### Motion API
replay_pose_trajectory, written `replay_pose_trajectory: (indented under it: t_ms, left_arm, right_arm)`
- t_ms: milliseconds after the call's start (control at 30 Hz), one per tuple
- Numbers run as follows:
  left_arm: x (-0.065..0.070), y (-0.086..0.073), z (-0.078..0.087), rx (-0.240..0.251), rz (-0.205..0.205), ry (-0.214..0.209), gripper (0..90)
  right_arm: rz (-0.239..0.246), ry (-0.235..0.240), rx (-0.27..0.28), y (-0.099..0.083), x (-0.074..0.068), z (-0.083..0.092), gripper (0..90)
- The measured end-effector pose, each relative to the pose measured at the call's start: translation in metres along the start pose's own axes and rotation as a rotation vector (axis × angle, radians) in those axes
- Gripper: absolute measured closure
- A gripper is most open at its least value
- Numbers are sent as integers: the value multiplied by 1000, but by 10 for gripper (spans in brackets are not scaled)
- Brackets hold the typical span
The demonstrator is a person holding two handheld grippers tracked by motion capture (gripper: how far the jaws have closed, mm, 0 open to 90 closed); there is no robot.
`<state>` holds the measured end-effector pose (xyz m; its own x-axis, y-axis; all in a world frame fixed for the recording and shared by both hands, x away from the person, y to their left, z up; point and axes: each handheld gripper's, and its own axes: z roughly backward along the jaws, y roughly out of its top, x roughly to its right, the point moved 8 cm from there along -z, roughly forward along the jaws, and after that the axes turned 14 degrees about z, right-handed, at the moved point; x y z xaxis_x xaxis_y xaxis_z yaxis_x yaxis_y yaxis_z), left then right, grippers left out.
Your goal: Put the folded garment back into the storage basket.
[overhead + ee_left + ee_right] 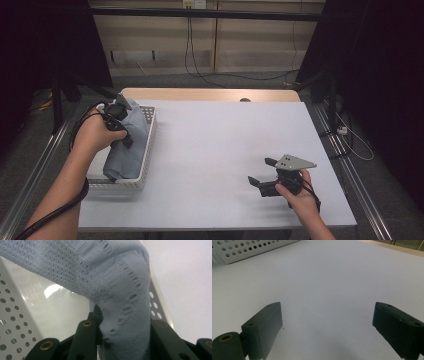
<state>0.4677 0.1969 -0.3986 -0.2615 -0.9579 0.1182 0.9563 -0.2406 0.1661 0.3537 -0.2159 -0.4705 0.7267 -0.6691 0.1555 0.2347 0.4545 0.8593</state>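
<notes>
White tabletop [215,150] filled the bench, with dark curtains at both sides and cables on the floor behind. At the left edge stood a perforated white basket [145,150] holding a pale blue knitted cloth [131,145]. The left gripper [120,131] reached down into the basket, its jaws clamped on a fold of the cloth, which bulged up between them in the left gripper view. Bare tabletop lay across the middle. Near the front right, the right gripper [262,172] was held just above the surface, jaws wide apart with nothing between them, pointing toward the basket.
</notes>
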Motion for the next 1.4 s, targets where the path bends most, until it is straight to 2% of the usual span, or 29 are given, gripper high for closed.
replay_pose_trajectory:
  t_ms: [167, 467, 800, 1133, 1400]
  left_arm:
    - [0, -1, -2, -1, -2, -7, 691]
    - [-1, -3, -5, 5, 28, -31, 688]
    - [-3, -4, -7, 6, 38, -38, 673]
    - [-5, -4, -8, 25, 68, -62, 624]
    - [-6, -4, -7, 29, 84, -80, 551]
  right_arm:
    - [0, -1, 0, 0, 0, 0, 89]
    - [1, 2, -3, 0, -1, -1, 89]
    - [2, 5, -4, -1, -2, -2, 89]
    - [4, 6, -6, -1, -3, -2, 89]
    - [3, 7, -6, -1, -3, -2, 89]
